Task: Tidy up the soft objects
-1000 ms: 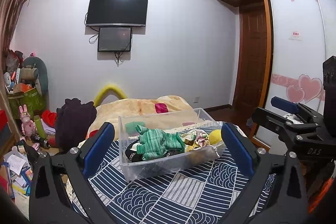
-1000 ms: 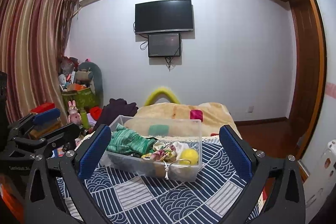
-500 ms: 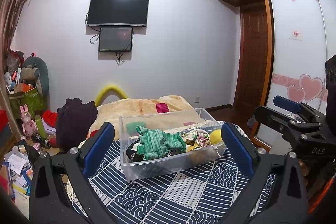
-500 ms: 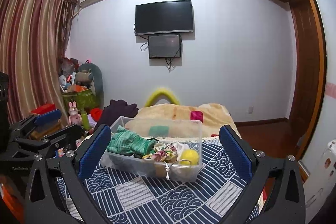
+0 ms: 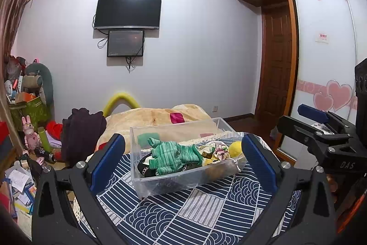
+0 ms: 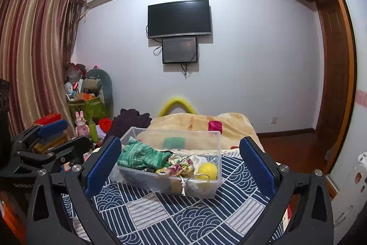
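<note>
A clear plastic bin (image 5: 160, 183) (image 6: 201, 187) stands on the bed's blue patterned cover (image 5: 206, 210) (image 6: 174, 217). In it lie a green striped knit piece (image 5: 174, 155) (image 6: 140, 155), a yellow ball (image 5: 235, 148) (image 6: 207, 170), a floral cloth (image 5: 220, 150) (image 6: 181, 167) and dark items. My left gripper (image 5: 183, 157) is open and empty, held above the cover in front of the bin. My right gripper (image 6: 180, 162) is open and empty, also facing the bin. Each gripper shows at the side of the other's view.
A beige blanket (image 5: 156, 118) with a pink patch lies behind the bin. A dark garment (image 5: 80, 132) hangs at the bed's left. Toys, boxes and papers (image 5: 25, 130) crowd the floor at left. A wardrobe (image 5: 325, 61) and a door (image 5: 275, 66) stand at right.
Both views have shifted only slightly. The bin and its contents have not moved, and both grippers stay open.
</note>
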Motion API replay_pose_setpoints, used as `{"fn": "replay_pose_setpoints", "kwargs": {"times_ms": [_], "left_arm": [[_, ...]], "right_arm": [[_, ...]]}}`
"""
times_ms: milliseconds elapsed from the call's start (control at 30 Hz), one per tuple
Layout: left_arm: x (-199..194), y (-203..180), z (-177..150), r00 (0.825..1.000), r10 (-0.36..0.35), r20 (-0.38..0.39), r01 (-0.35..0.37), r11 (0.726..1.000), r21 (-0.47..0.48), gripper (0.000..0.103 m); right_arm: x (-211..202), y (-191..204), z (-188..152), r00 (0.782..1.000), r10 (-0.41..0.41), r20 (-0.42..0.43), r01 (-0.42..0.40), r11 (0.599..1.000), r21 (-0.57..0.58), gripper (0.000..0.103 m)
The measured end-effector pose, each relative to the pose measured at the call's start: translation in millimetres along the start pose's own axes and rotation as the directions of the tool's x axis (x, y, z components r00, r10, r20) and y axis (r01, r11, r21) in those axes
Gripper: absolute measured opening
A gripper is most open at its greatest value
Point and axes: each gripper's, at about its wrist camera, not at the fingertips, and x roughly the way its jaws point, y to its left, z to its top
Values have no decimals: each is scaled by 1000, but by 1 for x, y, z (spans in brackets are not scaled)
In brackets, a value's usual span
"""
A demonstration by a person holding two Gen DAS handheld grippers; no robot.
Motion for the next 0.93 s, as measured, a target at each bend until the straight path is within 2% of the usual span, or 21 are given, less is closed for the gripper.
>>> {"fn": "replay_pose_setpoints", "kwargs": {"times_ms": [267, 933], "left_arm": [[1, -1, -1, 1000, -26, -10, 26, 1000, 3, 103], [0, -1, -2, 999, -37, -25, 37, 999, 12, 103]], "right_arm": [[1, -1, 0, 1000, -2, -4, 2, 1000, 6, 103], [5, 4, -4, 1000, 6, -26, -5, 1000, 8, 103]]}}
